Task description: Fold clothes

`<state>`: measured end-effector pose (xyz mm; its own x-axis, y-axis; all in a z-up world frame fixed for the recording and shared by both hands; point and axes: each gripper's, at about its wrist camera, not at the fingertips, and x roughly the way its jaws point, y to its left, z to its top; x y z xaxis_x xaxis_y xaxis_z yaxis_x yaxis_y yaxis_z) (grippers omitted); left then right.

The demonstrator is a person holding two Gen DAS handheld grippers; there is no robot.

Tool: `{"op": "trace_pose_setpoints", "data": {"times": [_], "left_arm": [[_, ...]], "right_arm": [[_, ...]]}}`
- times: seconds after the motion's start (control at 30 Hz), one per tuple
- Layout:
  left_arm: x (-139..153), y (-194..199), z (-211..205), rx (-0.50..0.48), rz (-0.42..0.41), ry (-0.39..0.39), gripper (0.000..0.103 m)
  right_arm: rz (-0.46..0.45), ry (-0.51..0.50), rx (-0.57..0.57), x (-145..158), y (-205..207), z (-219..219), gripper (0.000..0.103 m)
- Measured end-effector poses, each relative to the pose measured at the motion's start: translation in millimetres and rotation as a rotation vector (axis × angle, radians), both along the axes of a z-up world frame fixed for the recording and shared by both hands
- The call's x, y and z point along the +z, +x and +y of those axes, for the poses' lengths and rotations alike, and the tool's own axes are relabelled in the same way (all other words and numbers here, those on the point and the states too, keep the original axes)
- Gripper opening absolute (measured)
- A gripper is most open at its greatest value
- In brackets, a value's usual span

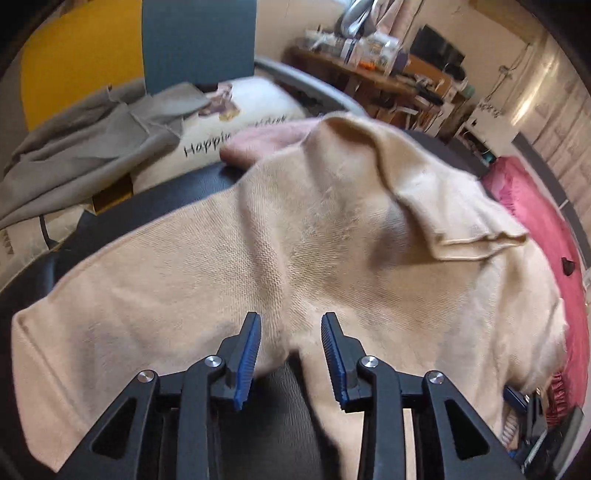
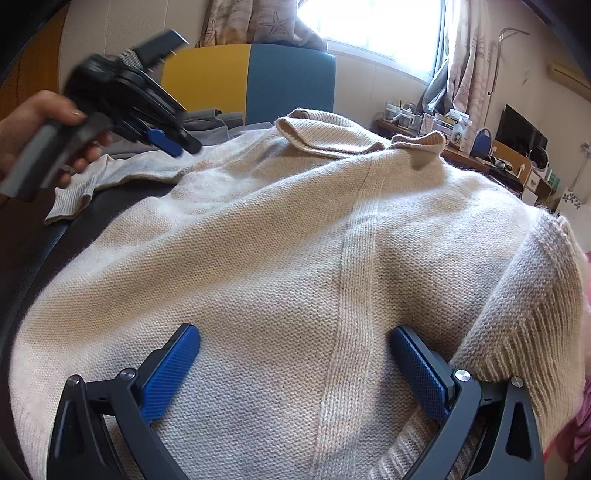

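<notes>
A beige knit sweater (image 1: 332, 229) lies spread over a black padded surface (image 1: 177, 188). In the right wrist view the sweater (image 2: 295, 240) fills the frame, its rolled collar (image 2: 314, 136) at the far end and one sleeve (image 2: 110, 173) trailing left. My left gripper (image 1: 291, 317) is open and hovers just above the spot where sleeve and body meet, nothing between its blue pads. A hand (image 2: 37, 122) holds the left gripper (image 2: 181, 147) at the upper left. My right gripper (image 2: 295, 329) stands wide open low over the sweater's body, near the hem.
A grey garment (image 1: 81, 147) and a white printed pillow (image 1: 236, 122) lie behind the sweater. Pink cloth (image 1: 532, 221) sits to the right. A yellow and blue chair back (image 2: 258, 81) stands beyond. A cluttered wooden desk (image 1: 388, 74) lines the wall under a curtained window (image 2: 376, 26).
</notes>
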<state>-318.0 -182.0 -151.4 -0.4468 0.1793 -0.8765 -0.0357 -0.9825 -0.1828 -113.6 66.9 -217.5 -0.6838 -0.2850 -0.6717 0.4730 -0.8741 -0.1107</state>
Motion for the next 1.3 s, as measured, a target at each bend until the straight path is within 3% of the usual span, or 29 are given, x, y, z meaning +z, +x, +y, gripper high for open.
{"op": "trace_pose_setpoints", "data": {"times": [0.07, 0.17, 0.2, 0.23, 0.3, 0.37, 0.5, 0.63, 0.7, 0.83, 0.97, 1.07, 1.17, 1.3], "left_arm": [[-17, -11, 6, 0.004, -0.045, -0.068, 0.036], [-21, -8, 21, -0.017, 0.007, -0.167, 0.04], [-21, -6, 23, -0.009, 0.014, -0.167, 0.029], [-21, -4, 25, 0.0, 0.02, -0.168, 0.009], [-21, 1, 27, 0.022, 0.033, -0.159, 0.006], [-19, 5, 17, 0.087, 0.049, -0.07, 0.005], [-8, 43, -36, 0.293, 0.12, 0.284, 0.005], [15, 103, -57, 0.33, 0.22, 0.373, 0.005], [24, 135, -63, 0.339, 0.258, 0.393, 0.005], [41, 184, -78, 0.381, 0.311, 0.441, 0.005], [69, 230, -86, 0.38, 0.4, 0.455, 0.004], [85, 270, -97, 0.392, 0.458, 0.469, 0.002], [94, 311, -112, 0.427, 0.501, 0.426, 0.0], [90, 365, -159, 0.553, 0.513, 0.429, 0.0]], "right_arm": [[0.001, -0.002, 0.002, 0, 0, 1, 0.103], [0.005, -0.003, 0.002, 0, 0, 2, 0.103], [0.006, -0.002, 0.002, 0, 0, 2, 0.103], [0.007, -0.002, 0.003, 0, 0, 2, 0.103], [0.007, -0.001, 0.002, -1, -1, 2, 0.103], [0.006, 0.002, 0.001, 0, -1, 1, 0.103], [-0.023, 0.008, -0.011, 1, -4, 0, 0.103], [-0.118, -0.01, -0.039, 8, -13, -4, 0.103], [-0.186, -0.081, -0.038, 16, -17, -4, 0.103], [-0.313, -0.32, -0.019, 28, -18, 1, 0.103], [-0.457, -0.468, -0.019, 16, -12, 0, 0.103], [-0.448, -0.399, 0.056, 19, 5, -22, 0.103], [-0.479, -0.427, 0.155, 21, 24, -46, 0.103], [-0.463, -0.368, 0.221, 20, 46, -76, 0.103]]}}
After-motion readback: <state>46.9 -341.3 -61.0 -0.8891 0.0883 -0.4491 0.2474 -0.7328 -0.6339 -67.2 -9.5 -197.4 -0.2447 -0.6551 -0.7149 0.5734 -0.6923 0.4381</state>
